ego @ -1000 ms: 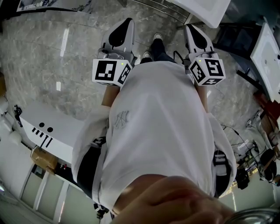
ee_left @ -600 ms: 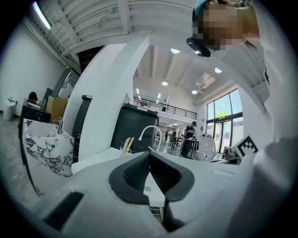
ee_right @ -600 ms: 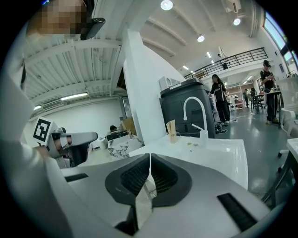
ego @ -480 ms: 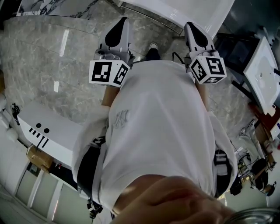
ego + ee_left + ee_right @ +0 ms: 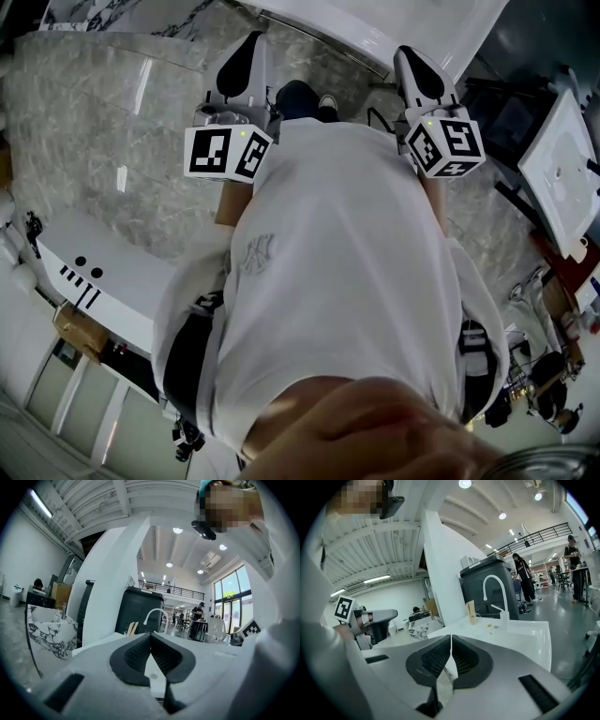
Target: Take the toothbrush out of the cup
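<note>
A small cup [image 5: 472, 613] with pale upright handles in it stands on the white sink counter [image 5: 520, 637], left of the curved white faucet [image 5: 492, 590]. In the left gripper view the same cup [image 5: 132, 629] shows far off, beside the faucet [image 5: 154, 616]. My left gripper [image 5: 150, 635] is shut and empty, well short of the counter. My right gripper [image 5: 451, 637] is shut too, with nothing in it. In the head view both grippers, left [image 5: 251, 47] and right [image 5: 408, 56], are held out in front of the person's white shirt, towards the counter [image 5: 394, 23].
A clear pump bottle [image 5: 504, 619] stands on the counter right of the cup. A dark bin [image 5: 138, 611] rises behind the sink. Other white sink units stand at the left [image 5: 103, 272] and right [image 5: 562, 159]. People stand far back in the hall.
The whole view has shifted: the white sink counter has come closer at the top. Both grippers have moved forward towards it, the left one drifting slightly left.
</note>
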Available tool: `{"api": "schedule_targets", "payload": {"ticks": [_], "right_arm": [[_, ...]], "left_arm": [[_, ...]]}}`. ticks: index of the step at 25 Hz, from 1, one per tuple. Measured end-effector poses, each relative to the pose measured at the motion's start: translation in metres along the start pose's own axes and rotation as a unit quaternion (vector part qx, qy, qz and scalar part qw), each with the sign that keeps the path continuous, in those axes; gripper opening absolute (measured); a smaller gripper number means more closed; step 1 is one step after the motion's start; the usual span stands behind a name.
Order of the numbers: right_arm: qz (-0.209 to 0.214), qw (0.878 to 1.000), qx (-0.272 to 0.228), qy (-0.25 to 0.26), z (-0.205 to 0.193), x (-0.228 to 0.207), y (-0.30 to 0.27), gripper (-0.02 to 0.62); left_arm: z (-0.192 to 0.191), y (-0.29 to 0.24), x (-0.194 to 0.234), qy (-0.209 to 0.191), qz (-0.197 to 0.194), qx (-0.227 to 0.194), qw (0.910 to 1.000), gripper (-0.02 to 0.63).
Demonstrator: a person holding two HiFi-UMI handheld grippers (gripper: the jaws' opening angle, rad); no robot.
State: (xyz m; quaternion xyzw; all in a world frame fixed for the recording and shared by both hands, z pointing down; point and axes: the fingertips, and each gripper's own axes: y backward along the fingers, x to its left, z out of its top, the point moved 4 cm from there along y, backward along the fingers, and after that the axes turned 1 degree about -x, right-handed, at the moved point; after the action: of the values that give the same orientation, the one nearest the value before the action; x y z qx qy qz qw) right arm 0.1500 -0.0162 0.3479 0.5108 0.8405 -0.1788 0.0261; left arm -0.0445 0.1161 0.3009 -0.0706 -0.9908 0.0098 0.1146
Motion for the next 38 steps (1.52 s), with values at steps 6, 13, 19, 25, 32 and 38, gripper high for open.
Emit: {"api": "schedule_targets", "payload": {"ticks": [6, 13, 19, 25, 32, 38], "right_arm": [[-0.001, 1.0, -0.004, -0.006, 0.002, -0.003, -0.005, 0.015], [-0.012, 1.0, 0.001, -0.011, 0.001, -0.006, -0.015, 0.015], [-0.03, 0.999, 0.011, -0.016, 0.008, -0.012, -0.037, 0.015], [-0.048, 0.998, 0.017, -0.021, 0.024, -0.016, -0.08, 0.015], [-0.085, 0.996, 0.002, -0.026, 0.05, -0.02, -0.144, 0.015], [-0.122, 0.992, -0.002, -0.038, 0.06, -0.02, -0.185, 0.015]], "left_arm": [[0.005, -0.003, 0.003, -0.013, 0.007, 0.001, 0.9999, 0.015], [0.003, -0.016, 0.013, -0.009, 0.0, 0.006, 0.9999, 0.015], [0.005, -0.045, 0.033, 0.0, -0.016, 0.013, 0.9998, 0.015], [0.015, -0.087, 0.069, 0.006, -0.033, 0.022, 0.9992, 0.015], [0.035, -0.149, 0.124, -0.001, -0.072, 0.025, 0.9971, 0.015], [0.042, -0.194, 0.161, -0.002, -0.112, 0.035, 0.9931, 0.015]]}}
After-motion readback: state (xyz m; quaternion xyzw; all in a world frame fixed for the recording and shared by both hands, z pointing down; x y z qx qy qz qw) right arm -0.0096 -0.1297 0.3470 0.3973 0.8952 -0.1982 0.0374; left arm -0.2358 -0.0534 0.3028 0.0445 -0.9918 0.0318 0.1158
